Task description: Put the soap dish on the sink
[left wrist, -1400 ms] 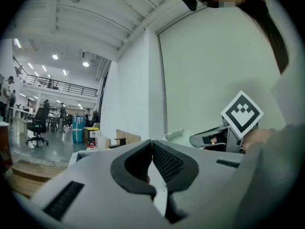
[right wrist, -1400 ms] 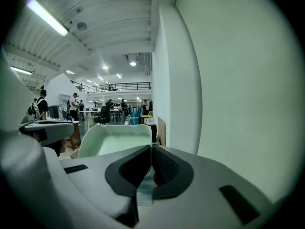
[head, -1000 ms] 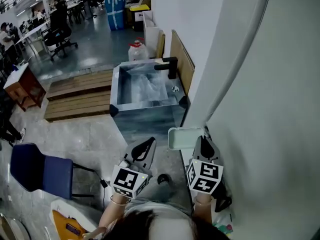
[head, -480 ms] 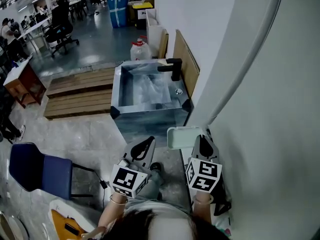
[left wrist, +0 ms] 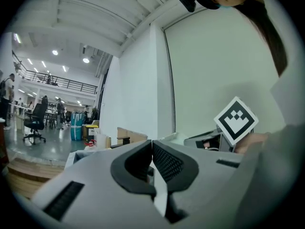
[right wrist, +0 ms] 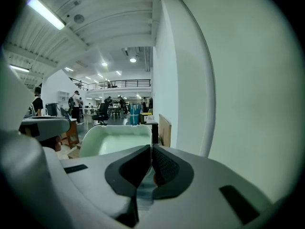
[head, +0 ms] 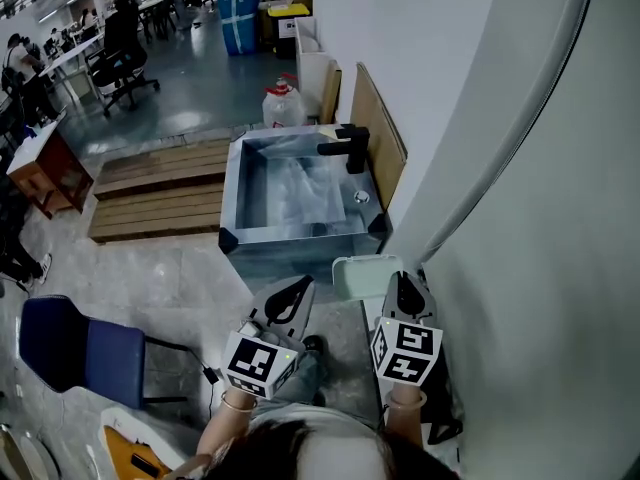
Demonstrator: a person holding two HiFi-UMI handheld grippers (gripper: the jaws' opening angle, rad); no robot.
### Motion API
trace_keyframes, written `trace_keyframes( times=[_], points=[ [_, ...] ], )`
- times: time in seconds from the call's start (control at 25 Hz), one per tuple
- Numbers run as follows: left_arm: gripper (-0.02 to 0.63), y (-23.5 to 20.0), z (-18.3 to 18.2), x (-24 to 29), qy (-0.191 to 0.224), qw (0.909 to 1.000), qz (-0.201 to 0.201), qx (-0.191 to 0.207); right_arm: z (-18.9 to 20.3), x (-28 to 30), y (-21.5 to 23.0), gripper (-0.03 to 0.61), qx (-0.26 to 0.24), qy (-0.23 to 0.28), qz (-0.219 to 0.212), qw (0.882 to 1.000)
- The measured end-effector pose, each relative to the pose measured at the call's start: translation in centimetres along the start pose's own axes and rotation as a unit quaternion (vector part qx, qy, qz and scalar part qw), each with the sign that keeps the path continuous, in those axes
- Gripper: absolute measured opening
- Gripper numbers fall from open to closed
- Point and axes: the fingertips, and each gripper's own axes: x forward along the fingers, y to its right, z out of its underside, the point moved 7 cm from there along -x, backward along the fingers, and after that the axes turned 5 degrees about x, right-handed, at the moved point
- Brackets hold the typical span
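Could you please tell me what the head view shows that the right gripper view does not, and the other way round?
Only the head view shows the steel sink from above, with the wooden pallets and the blue chair on the floor. Only the right gripper view shows the ceiling strip light, the balcony railing, and the jaws closed on the near rim of the soap dish. Both show that pale green dish held by the right gripper, close beside the white wall.

A big open office hall: desks [head: 68,60], black office chairs [head: 122,60], wooden pallets [head: 160,190] on the floor [head: 190,103], a balcony [left wrist: 62,83] above.
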Motion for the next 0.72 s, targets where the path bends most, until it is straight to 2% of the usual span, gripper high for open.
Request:
trace_keyframes(
  times=[0.72],
  points=[
    [0.009,-5.0,1.2,8.3,-0.017,0.9998,0.011,-0.009,-1.0,9.4,1.3,0.029,-0.008,-0.033,0.001,0.999]
  ],
)
